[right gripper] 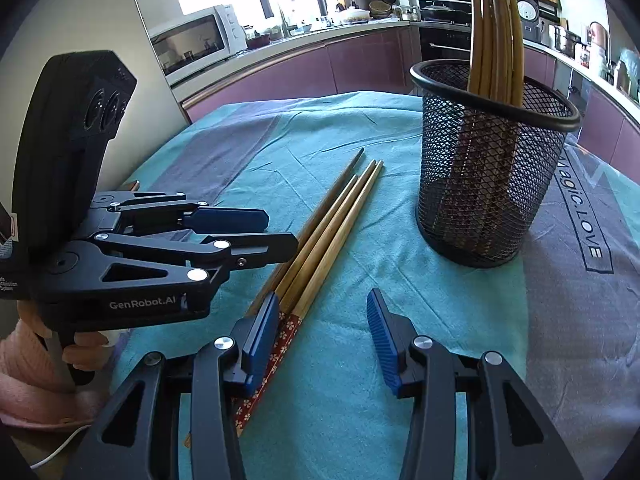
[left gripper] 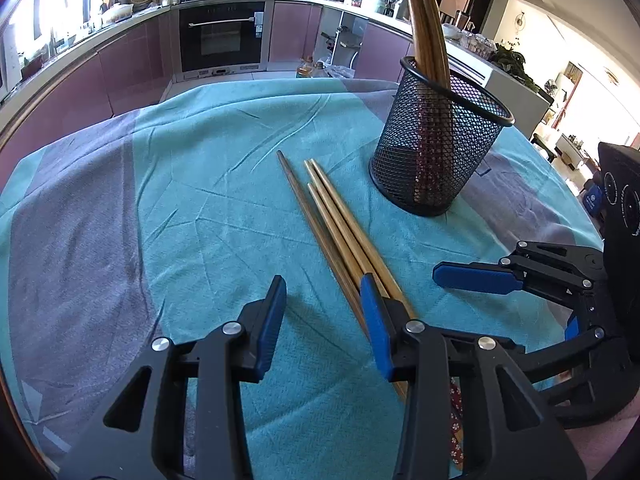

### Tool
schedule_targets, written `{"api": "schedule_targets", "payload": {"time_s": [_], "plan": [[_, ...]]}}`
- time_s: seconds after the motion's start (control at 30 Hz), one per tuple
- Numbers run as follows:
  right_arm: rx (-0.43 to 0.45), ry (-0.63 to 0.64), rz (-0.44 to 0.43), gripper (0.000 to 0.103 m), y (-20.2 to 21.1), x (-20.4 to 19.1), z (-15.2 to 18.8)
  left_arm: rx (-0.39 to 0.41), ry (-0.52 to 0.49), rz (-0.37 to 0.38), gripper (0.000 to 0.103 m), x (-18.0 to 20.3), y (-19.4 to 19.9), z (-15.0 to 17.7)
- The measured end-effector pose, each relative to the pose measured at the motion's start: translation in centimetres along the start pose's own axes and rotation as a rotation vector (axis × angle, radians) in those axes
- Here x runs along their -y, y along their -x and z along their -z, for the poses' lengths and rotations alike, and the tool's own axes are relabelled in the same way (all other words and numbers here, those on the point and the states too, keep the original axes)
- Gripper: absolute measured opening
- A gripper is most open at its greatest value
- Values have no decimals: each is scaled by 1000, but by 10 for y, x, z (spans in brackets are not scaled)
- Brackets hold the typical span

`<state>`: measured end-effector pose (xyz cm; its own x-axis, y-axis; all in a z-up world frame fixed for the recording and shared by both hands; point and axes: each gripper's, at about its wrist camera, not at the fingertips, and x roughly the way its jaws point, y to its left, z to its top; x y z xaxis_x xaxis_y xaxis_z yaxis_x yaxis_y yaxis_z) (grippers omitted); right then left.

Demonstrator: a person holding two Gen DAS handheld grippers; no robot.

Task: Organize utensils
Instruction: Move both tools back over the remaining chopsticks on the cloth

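Note:
Several wooden chopsticks (left gripper: pixel 340 232) lie side by side on the teal cloth, their red flower-patterned ends (right gripper: pixel 280 344) toward me. A black mesh holder (left gripper: pixel 436 140) stands upright to their right with several more chopsticks (right gripper: pixel 496 32) in it. My left gripper (left gripper: pixel 324 300) is open low over the cloth. Its right finger (left gripper: pixel 374 312) overlaps the lying chopsticks, and only cloth shows between the jaws. My right gripper (right gripper: pixel 324 316) is open too, its left finger (right gripper: pixel 262 332) over the patterned ends. Each gripper shows in the other's view: the right gripper (left gripper: pixel 480 304), the left gripper (right gripper: pixel 280 232).
The teal and grey tablecloth (left gripper: pixel 120 220) covers the table, with printed lettering (right gripper: pixel 580 216) to the right of the holder (right gripper: pixel 492 160). A hand and pink sleeve (right gripper: pixel 24 360) hold the left gripper's handle. Kitchen cabinets, an oven (left gripper: pixel 222 36) and a microwave (right gripper: pixel 192 42) stand beyond the table.

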<state>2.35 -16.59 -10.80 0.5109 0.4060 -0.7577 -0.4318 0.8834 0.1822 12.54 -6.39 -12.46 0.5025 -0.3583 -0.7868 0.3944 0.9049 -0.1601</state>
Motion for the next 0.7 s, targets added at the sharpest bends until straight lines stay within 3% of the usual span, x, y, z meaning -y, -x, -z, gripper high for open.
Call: {"api": "schedule_targets", "payload": {"time_s": [0.4,0.7], "plan": [[-5,17,39,43,-1,1,0,-6,-27,-15,39,4,-8,-2],[-25,18,61,35,1,3,0,-16,-35,-1,28,1,-7,1]]}}
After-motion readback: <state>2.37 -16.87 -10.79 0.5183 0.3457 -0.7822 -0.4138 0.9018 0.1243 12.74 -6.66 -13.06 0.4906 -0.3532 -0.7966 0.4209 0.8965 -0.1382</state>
